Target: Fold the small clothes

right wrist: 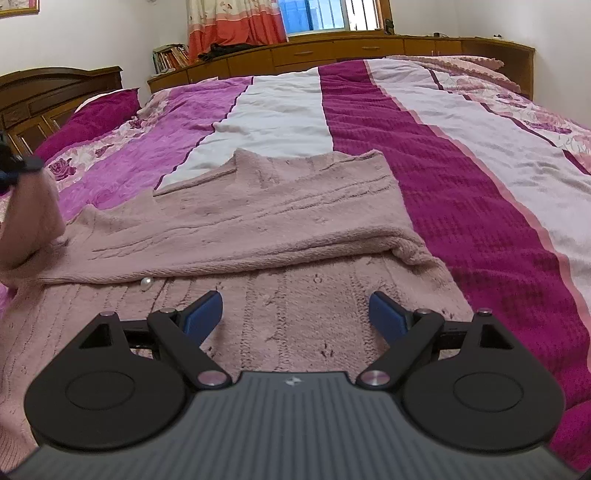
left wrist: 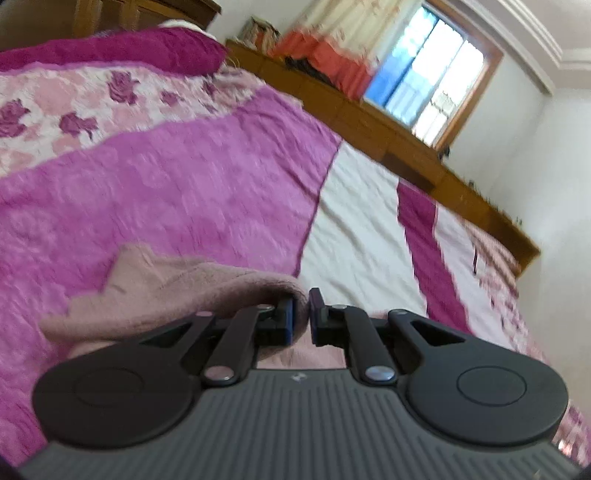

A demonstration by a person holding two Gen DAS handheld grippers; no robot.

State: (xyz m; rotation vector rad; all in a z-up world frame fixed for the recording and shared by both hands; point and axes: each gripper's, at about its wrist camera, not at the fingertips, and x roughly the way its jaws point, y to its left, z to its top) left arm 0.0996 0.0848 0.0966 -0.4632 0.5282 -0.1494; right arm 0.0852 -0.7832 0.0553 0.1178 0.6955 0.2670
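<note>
A dusty-pink knitted sweater (right wrist: 258, 221) lies on the bed, its far part folded over the near part. My left gripper (left wrist: 301, 314) is shut on an edge of the sweater (left wrist: 177, 291) and holds it lifted above the bedspread. It also shows at the left edge of the right wrist view (right wrist: 14, 166), with pink knit hanging from it. My right gripper (right wrist: 295, 314) is open and empty, just above the sweater's near part. A small white pearl button (right wrist: 146, 283) peeks out at the fold.
The bedspread (right wrist: 424, 147) has magenta, purple and white stripes. A dark wooden headboard (right wrist: 44, 96) stands at the left, with a magenta pillow (right wrist: 92, 118). A low wooden cabinet (right wrist: 332, 51) runs along the far side under a window (right wrist: 325, 14) and orange curtain (right wrist: 236, 26).
</note>
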